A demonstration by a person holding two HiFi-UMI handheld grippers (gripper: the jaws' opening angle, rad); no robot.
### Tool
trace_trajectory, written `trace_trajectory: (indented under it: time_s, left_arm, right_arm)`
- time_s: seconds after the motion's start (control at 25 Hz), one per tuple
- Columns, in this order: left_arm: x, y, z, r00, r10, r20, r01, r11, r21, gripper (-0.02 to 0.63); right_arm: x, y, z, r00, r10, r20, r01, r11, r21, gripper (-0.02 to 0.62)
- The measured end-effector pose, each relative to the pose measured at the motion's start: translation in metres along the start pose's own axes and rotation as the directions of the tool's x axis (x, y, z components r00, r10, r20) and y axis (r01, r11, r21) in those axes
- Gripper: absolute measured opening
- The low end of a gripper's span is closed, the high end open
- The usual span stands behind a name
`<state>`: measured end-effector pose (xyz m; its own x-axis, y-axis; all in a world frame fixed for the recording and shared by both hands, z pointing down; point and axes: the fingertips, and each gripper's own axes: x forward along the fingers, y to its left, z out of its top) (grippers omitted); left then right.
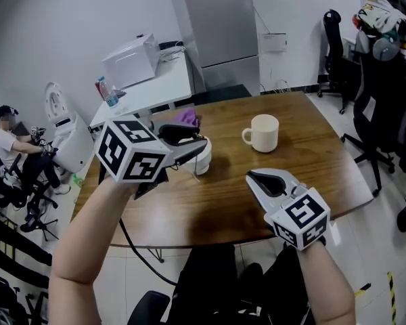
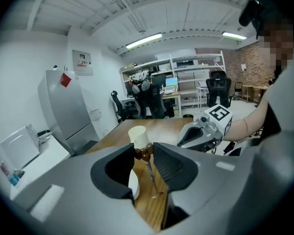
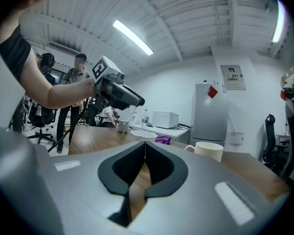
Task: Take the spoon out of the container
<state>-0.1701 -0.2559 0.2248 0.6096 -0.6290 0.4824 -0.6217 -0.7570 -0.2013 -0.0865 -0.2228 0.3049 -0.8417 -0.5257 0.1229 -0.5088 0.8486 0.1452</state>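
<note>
Left claw: grey moulded plastic body, black ribbed pads. Clenched on the spoon, pinching its lumpy brown handle end right between the pad tips. A thin metal shaft hangs down from the grip, slightly tilted. Its lower end shows against the wood just beside the rim of the white, smooth-walled round container, which sits directly below this claw, towards its left pad. From the right gripper view the spoon reads as a fine line dangling under the left claw, the container just to one side of it.

Right claw: same build, pads pressed together, nothing between them. It hovers low over the glossy wood-grain table, well apart from the spoon.

A cream cylindrical mug with a loop handle stands beyond both claws, about midway between them.

Each claw carries a cube of black-and-white square markers. The print on the wall notice is too small to read.
</note>
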Motion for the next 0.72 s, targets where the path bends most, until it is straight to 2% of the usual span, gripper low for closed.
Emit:
trace_trajectory:
  time_s: [0.16, 0.28, 0.4, 0.56, 0.72]
  left_arm:
    - [-0.004, -0.011, -0.037, 0.989, -0.039, -0.141, 0.05, 0.996, 0.073, 0.132]
    - [-0.003, -0.026, -0.071, 0.949, -0.114, -0.293, 0.155, 0.981, 0.12, 0.132]
    - [-0.002, -0.039, -0.104, 0.888, -0.175, -0.426, 0.254, 0.957, 0.137, 0.132]
    - [0.002, -0.049, -0.136, 0.796, -0.198, -0.572, 0.35, 0.922, 0.168, 0.132]
    - [0.007, -0.059, -0.17, 0.666, -0.211, -0.716, 0.452, 0.877, 0.163, 0.132]
  right_arm:
    - [0.014, 0.012, 0.002, 1.0, 0.026, -0.005, -0.026, 1.0, -0.006, 0.005]
    - [0.022, 0.019, 0.004, 0.999, 0.041, -0.004, -0.041, 0.999, -0.004, 0.005]
    - [0.03, 0.027, 0.004, 0.998, 0.058, -0.005, -0.058, 0.998, -0.008, 0.005]
    - [0.037, 0.032, 0.004, 0.997, 0.07, -0.009, -0.071, 0.997, -0.014, 0.005]
    - [0.039, 0.035, 0.004, 0.997, 0.076, -0.008, -0.076, 0.997, -0.016, 0.005]
